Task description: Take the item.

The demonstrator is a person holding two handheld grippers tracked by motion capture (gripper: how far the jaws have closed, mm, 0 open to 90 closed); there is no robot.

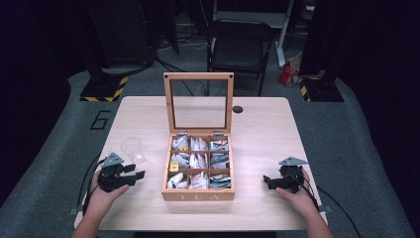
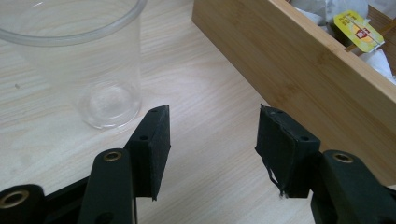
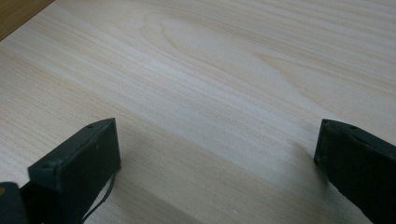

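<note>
Counter (image 1: 257, 129): pale wood, everything set toward the near half.
Box (image 1: 198, 194): wooden tea box at centre, glass lid (image 1: 199, 101) standing upright at the back, nine compartments full of tea bags (image 1: 198, 160); one yellow bag (image 2: 358, 31) lies in the middle cell of the left column.
Cup (image 1: 131, 148): clear plastic, upright, empty, just left of the box and apart from it; seen close in the left gripper view (image 2: 79, 60).
Left hand-held gripper (image 1: 132, 177): resting low on the counter in front of the cup, aimed at the gap between cup and box. Jaws part open, nothing between the pads (image 2: 156, 144), touching neither cup nor box.
Right hand-held gripper (image 1: 267, 181): parked on bare counter right of the box, well apart from it. Jaws spread wide, bare wood between the pads (image 3: 79, 163), holding nothing.
Step in hand: looks like the very start, a reach toward cup or box not yet made; no bag lifted, cup untouched.
Next move, my guess: left swings toward the cup to steady it, or over the box rim to pinch a bag; either needs the jaws set around a thin target and a lift clear of the box wall.
</note>
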